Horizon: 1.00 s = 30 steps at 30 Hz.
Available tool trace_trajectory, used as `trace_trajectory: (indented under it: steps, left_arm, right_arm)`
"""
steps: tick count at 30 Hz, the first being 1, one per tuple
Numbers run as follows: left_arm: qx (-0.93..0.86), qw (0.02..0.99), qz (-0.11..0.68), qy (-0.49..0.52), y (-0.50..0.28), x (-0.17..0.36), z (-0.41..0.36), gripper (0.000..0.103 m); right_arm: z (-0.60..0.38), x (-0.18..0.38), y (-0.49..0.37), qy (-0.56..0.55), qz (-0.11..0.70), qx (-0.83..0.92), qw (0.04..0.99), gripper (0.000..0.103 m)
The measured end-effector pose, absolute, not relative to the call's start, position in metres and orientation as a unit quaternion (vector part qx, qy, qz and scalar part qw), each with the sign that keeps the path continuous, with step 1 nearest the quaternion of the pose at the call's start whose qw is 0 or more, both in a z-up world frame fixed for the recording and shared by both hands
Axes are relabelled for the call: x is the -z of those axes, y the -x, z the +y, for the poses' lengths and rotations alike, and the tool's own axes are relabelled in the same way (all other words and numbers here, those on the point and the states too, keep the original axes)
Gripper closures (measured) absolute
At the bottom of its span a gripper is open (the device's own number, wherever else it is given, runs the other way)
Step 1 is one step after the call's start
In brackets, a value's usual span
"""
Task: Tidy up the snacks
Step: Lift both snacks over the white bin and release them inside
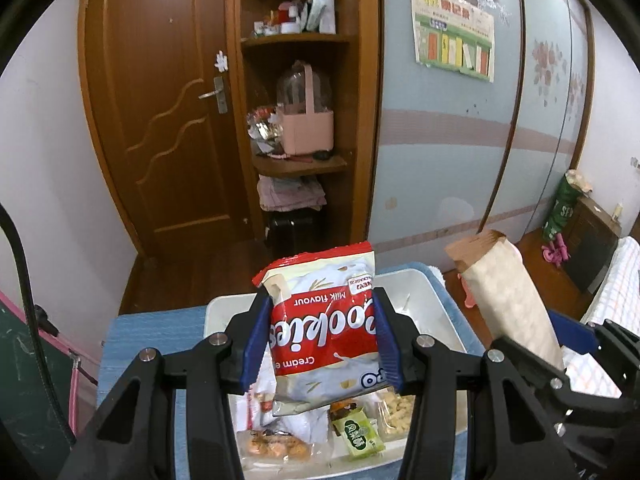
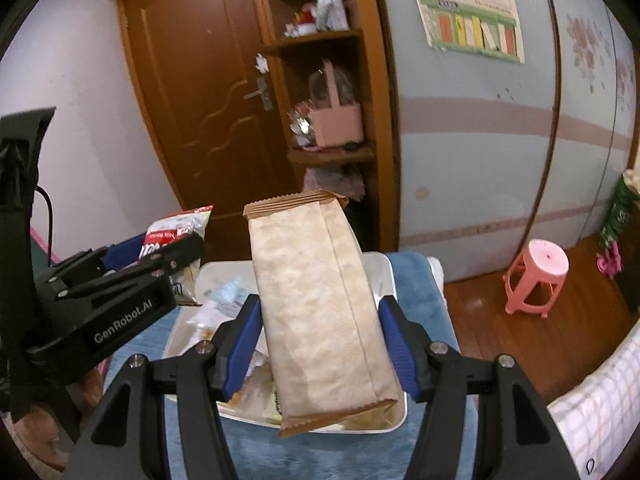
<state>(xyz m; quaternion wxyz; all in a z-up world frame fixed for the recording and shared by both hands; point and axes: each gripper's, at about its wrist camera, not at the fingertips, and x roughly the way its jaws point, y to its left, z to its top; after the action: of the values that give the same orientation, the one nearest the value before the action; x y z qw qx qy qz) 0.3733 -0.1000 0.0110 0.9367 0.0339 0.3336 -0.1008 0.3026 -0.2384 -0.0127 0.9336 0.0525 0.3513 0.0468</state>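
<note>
Brown wooden door (image 1: 168,120) at 10 o'clock, set in a pale pink wall (image 1: 44,152). Open wooden shelving (image 1: 296,40) at 12 o'clock holds a pink basket (image 1: 308,128). Pale blue wardrobe panels (image 1: 448,152) at 1 o'clock carry a poster (image 1: 452,36). Wood floor (image 2: 500,332); pink plastic stool (image 2: 536,276) at 3 o'clock.
</note>
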Motion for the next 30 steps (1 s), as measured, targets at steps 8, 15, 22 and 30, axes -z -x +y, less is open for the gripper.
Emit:
trace_trajectory:
  steps: [8,15,22,30]
  left_arm:
    - [0.107,0.928,0.354,-0.035,-0.393,0.018,-0.119,0.056]
    - [0.108,0.927,0.358,-0.032,-0.401,0.027,-0.126,0.055]
    - [0.107,0.923,0.369,-0.029,-0.4,0.04,-0.125,0.021]
    - [0.091,0.926,0.363,-0.048,-0.387,0.039,-0.123,0.003]
  right_arm:
    - [-0.245,0.042,-0.318,-0.066,0.381,-0.036,0.921,0.043]
    - [-0.242,0.054,-0.331,-0.066,0.392,-0.033,0.917,0.043]
    - [-0.242,0.078,-0.344,-0.076,0.427,-0.051,0.899,0.042]
    - [-0.243,0.085,-0.335,-0.082,0.429,-0.058,0.897,0.041]
